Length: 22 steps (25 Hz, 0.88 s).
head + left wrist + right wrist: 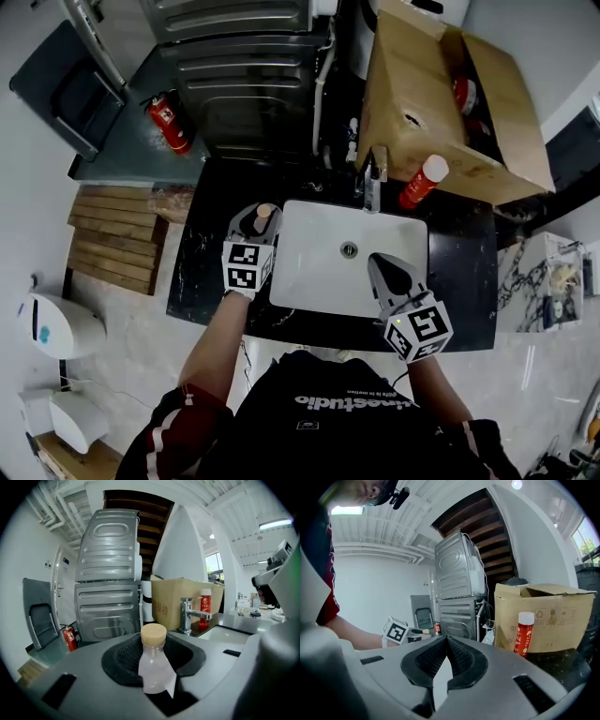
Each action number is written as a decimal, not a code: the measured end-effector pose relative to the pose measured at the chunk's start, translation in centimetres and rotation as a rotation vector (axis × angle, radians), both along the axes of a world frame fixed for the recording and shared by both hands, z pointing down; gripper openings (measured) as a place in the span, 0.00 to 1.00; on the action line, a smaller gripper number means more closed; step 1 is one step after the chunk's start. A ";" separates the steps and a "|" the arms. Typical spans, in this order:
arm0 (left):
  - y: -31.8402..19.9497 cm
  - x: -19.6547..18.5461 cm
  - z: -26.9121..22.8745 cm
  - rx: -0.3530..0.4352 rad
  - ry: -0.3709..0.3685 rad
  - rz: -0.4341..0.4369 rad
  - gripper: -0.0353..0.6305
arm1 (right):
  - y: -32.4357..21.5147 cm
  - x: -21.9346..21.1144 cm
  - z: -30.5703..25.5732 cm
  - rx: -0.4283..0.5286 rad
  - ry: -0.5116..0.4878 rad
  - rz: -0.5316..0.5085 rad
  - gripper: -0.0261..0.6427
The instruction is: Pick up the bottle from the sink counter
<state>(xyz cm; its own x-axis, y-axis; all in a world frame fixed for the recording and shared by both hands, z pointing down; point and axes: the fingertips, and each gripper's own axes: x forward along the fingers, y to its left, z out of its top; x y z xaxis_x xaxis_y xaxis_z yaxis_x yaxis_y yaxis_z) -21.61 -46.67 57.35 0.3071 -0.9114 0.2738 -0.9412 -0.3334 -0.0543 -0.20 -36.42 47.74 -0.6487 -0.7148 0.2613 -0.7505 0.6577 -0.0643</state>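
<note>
Bottle (pixel 153 672) squeezed tight in left gripper (pixel 154 656). Right gripper (pixel 445 641) closed, empty. Grab step looks done; next, lift straight up off desk (pixel 469 253).

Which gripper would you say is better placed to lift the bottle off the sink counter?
Left: the left gripper has its jaws on the bottle beside the basin; the right gripper is shut, empty and over the basin's other side.
</note>
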 end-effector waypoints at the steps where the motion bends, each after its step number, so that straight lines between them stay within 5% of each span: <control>1: 1.0 0.7 -1.3 0.018 0.000 0.022 0.27 | 0.1 0.3 -0.4 0.006 -0.005 0.005 0.10; 9: 9.9 7.5 -12.5 0.155 0.030 0.170 0.27 | 2.1 4.7 -4.2 0.067 -0.058 0.065 0.10; 14: 14.1 11.0 -16.5 0.160 0.106 0.242 0.27 | 4.0 8.5 -6.8 0.108 -0.091 0.118 0.10; 22: 16.6 14.5 -20.2 0.200 0.106 0.318 0.27 | 6.2 12.8 -8.0 0.141 -0.087 0.180 0.09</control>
<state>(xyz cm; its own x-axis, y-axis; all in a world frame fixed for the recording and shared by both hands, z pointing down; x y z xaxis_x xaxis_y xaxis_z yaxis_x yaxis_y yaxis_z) -7.14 -30.04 37.19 0.6002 -0.7982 0.0520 -0.7963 -0.6024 -0.0556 12.57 -30.25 39.76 -0.5235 -0.8462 0.0994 -0.8520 0.5211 -0.0509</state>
